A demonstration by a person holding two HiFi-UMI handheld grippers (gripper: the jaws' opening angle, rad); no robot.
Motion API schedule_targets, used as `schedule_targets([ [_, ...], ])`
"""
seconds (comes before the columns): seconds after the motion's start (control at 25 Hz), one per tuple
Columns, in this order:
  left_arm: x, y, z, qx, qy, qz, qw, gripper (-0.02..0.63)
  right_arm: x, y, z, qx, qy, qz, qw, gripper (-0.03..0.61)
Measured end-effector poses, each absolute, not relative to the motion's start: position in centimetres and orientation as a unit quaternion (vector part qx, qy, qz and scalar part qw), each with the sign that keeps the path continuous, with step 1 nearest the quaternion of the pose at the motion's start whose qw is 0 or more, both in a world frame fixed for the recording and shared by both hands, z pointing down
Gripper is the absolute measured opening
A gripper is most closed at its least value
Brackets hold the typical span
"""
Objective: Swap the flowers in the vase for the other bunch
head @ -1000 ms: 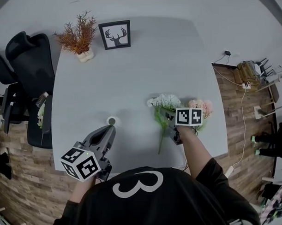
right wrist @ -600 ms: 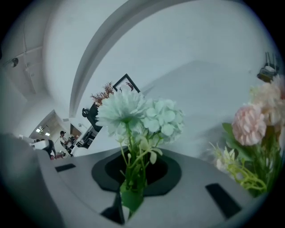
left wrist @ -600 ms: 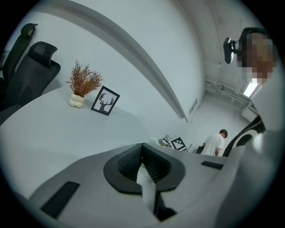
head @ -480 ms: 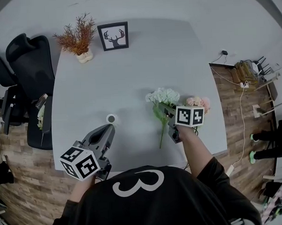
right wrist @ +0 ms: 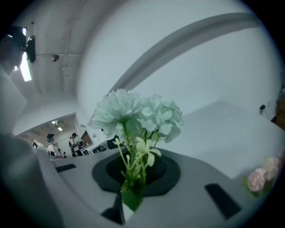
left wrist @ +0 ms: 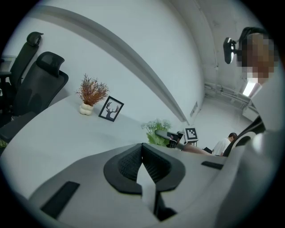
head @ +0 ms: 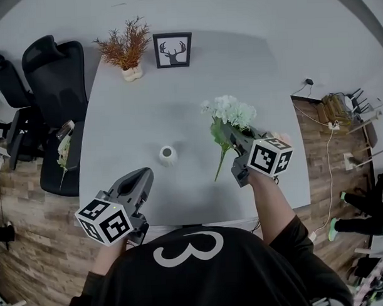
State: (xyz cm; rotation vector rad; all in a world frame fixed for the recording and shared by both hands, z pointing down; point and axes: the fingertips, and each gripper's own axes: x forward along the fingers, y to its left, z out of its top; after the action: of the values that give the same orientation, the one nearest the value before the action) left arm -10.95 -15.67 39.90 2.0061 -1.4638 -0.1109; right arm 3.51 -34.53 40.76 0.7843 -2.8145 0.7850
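white bunch (head: 227,110) higher, in right gripper (right wrist: 132,189)

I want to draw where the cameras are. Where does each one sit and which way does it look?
Head view: on the person's head, looking steeply down at the table; torso, left gripper and right gripper show.
Left gripper view: on the left gripper, looking across the table toward the deer picture; its shut jaws show.
Right gripper view: on the right gripper, looking past the white flowers in its jaws.
Shared: head and left gripper views both show the deer picture.
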Motion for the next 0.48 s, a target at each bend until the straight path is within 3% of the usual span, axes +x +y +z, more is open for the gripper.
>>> schedule_targets([
  [0.48,-13.2,-12.9,37.3,0.756,-0.583,-0.063,0.292,0.012,-1.8,-30.4,28.1,0.187,-0.971,0.133,-0.062,0.051],
])
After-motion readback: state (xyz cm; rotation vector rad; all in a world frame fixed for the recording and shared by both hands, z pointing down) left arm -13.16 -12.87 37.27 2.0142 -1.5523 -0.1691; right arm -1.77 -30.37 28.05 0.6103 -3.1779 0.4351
